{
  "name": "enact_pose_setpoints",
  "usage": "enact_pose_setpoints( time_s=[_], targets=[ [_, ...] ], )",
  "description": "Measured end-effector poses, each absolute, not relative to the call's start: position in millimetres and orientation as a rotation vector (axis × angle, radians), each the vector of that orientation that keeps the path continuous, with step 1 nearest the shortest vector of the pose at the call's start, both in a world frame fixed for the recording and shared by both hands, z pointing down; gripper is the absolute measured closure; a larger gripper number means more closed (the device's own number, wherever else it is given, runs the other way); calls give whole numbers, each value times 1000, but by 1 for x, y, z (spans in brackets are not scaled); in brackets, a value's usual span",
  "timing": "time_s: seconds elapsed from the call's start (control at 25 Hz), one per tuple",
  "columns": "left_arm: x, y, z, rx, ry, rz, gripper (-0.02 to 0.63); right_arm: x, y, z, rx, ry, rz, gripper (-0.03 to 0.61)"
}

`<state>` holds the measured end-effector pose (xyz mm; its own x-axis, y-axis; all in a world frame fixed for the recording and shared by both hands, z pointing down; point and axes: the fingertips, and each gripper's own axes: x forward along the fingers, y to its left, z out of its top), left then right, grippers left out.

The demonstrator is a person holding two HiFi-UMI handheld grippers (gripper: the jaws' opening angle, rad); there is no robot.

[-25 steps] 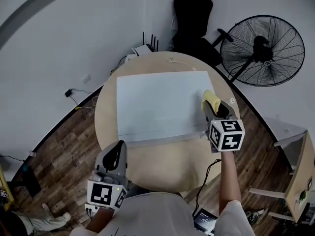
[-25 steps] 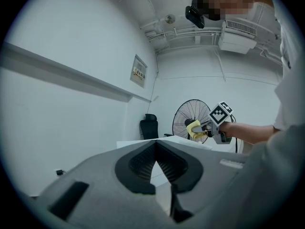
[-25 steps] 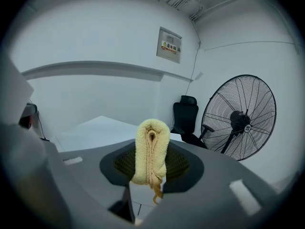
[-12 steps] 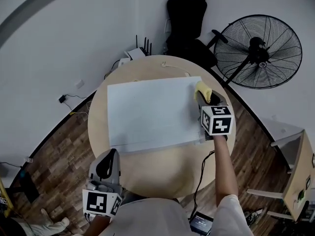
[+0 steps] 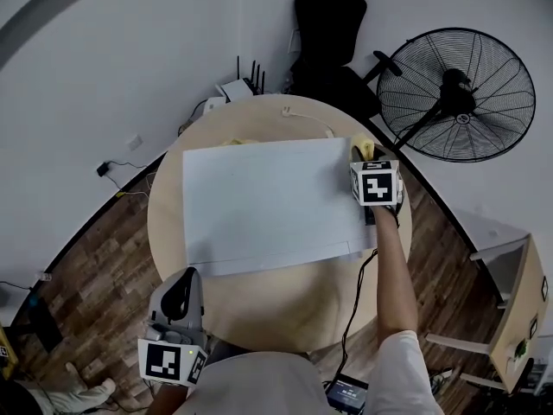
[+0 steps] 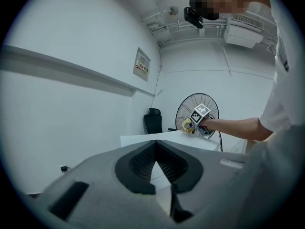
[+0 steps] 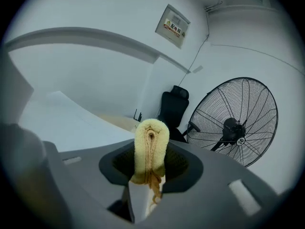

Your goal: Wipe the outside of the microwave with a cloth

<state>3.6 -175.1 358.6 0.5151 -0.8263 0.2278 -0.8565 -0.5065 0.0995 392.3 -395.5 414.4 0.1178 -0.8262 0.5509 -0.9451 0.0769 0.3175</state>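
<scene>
Dim, flat light (fisheye-warped edges).

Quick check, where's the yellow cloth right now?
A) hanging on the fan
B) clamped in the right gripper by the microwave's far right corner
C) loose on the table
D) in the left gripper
B: the yellow cloth sits pinched between the jaws of the right gripper, held at the far right corner of the microwave.

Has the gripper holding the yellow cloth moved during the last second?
Yes. The right gripper, shut on the fluffy yellow cloth, slid along the right edge of the white box-shaped microwave, away from the person, to its far corner.
</scene>
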Motion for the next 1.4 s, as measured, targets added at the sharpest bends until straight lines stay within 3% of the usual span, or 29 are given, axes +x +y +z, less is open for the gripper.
enact_pose_setpoints(
  time_s=[0.68, 1.4],
  targets=[
    [6, -174, 365, 2537, -1429, 210, 624, 384, -418, 436, 1591, -1588, 230, 446],
    [-45, -151, 357, 2504, -1493, 139, 624, 295, -421, 433, 1480, -1728, 379, 446]
  ],
)
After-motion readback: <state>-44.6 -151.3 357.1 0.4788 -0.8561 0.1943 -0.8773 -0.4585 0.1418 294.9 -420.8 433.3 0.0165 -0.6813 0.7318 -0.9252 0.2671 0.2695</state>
